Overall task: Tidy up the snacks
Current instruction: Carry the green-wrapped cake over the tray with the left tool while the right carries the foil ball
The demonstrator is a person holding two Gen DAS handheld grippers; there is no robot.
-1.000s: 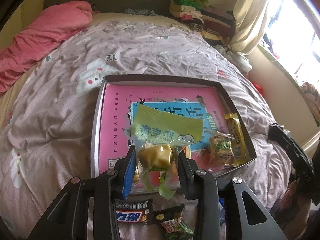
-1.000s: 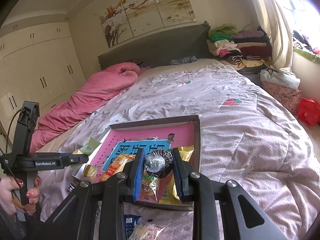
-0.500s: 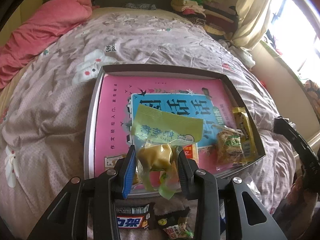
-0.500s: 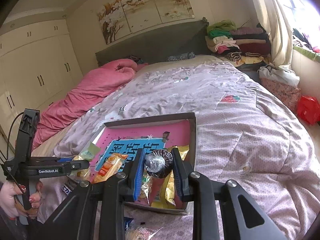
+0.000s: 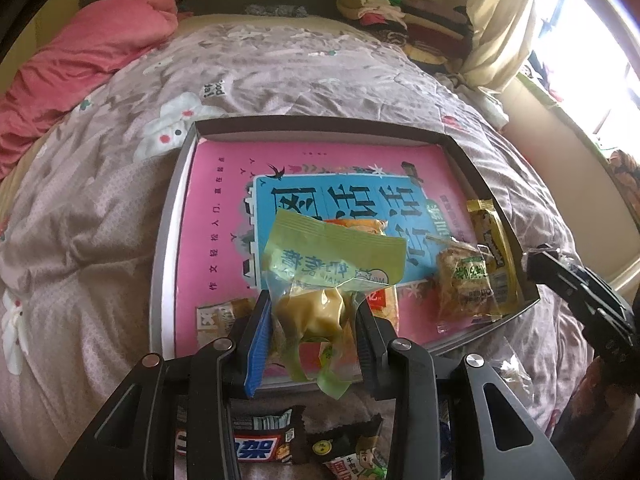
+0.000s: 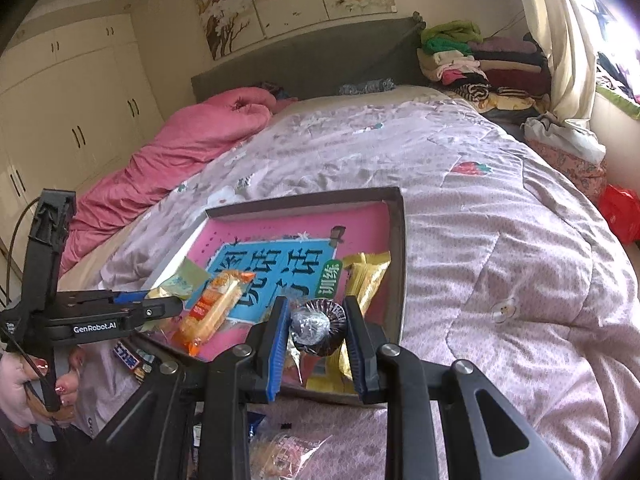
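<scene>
Left wrist view: left gripper clamps the green snack pouch by its lower half, tilted down over the box; the slippery wrapper might slide free.

Right wrist view: right gripper pinches a foil-wrapped round snack above the box's near right corner; it could roll once released.

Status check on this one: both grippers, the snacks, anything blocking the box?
Left gripper shut on green snack pouch. Right gripper shut on foil-wrapped round snack. Both over box; nothing blocking.
</scene>
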